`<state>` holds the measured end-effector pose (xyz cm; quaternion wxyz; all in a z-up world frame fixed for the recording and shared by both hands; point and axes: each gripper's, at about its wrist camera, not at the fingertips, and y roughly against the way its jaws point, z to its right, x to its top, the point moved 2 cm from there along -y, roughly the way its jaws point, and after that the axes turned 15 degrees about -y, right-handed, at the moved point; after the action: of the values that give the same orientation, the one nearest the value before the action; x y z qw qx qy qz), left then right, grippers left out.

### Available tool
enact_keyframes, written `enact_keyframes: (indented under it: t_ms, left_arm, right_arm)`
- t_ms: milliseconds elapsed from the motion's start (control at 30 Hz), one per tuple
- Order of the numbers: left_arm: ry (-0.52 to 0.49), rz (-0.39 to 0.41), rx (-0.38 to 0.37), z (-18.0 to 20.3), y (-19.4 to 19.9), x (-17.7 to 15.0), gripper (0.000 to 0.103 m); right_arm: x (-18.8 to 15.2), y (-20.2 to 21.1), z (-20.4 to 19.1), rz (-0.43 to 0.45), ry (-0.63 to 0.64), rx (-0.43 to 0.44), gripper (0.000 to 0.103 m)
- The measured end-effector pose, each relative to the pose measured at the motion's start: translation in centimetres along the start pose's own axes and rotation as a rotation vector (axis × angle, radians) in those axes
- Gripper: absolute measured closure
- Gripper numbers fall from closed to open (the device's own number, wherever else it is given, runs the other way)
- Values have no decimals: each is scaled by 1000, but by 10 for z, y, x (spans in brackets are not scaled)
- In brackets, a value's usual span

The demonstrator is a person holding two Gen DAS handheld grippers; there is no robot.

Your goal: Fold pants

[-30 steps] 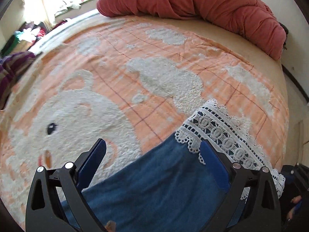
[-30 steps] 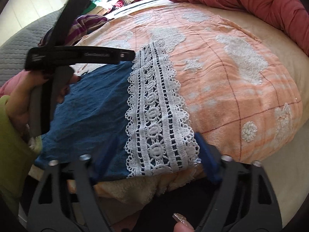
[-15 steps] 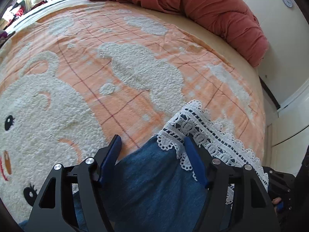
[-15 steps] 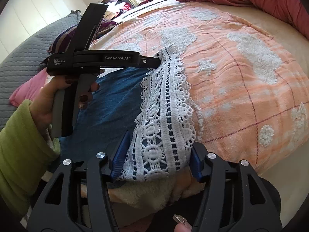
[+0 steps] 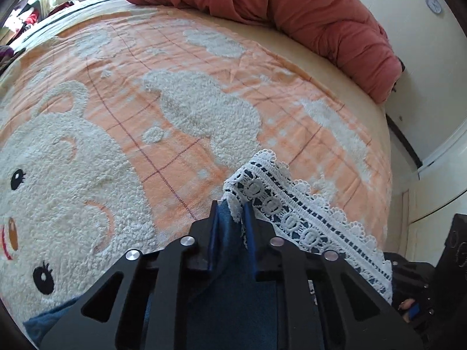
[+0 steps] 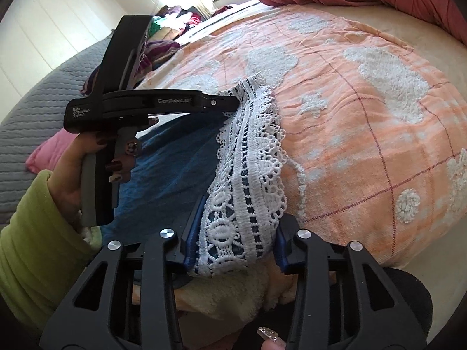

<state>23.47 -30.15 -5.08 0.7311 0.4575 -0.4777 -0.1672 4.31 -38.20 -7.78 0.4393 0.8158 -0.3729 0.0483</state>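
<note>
The pants [image 6: 175, 175], blue denim with a white lace hem [image 6: 251, 175], lie on the orange blanket [image 6: 364, 134] of a bed, at the blanket's near edge, with the hem running from that edge toward the blanket's middle. The left hand-held gripper [image 5: 230, 213] sits at the hem's far corner, its jaws closing with denim and a fold of lace between the blue pads [image 5: 214, 227]; the pads already press on the cloth, which bunches up between them. In the right wrist view this same gripper [image 6: 233, 103] reaches level across the pants, held by a hand [image 6: 84, 157] in a green sleeve [image 6: 32, 233], its tip touching the lace. The right hand-held gripper [image 6: 236, 248] is at the hem's near end, over the blanket's edge, its jaws closing with the lace band between them; both pads touch the band's sides, and the lace arches up between them. A red duvet [image 5: 292, 8] lies along the far side of the blanket, well apart from the pants. A white bear face [image 5: 49, 192] on the blanket is just left of the pants in the left wrist view.
</note>
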Motion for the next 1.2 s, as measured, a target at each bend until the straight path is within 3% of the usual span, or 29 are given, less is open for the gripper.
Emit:
enact_keyframes:
  t_ms: [100,300,567,767,1000,1067,1167,1200]
  left_arm:
    - [27,47,-19,-2,21,-4,90]
    - [85,169,-12,-14,82,-20,90]
    - [163,271,24,-47,151,-68,90]
    - [332,262,68,-90,163,-124,83]
    - [600,457,97,-128,207,-212,69]
    - [648,460,74,-134,208,-225,64]
    - [692,435,30,-141,203,-231,53]
    - [700,422,34,-143,201,-231,52]
  right_arm:
    - [-2,3,-5,-4,16,73,81]
    - [-9,11,-32,17,107,215,83]
    - [-29,10,-123,-31,334,344,83]
    - [-61,-36,-171,-135,493,287,83]
    - [-124,-65,-211,-196,775,169,81]
    - [-136,-70,-214,-204,829,148,76]
    - [-153,-71,-216,-194,916,132,57]
    - [-155,-69,-216,-195,923,141,56]
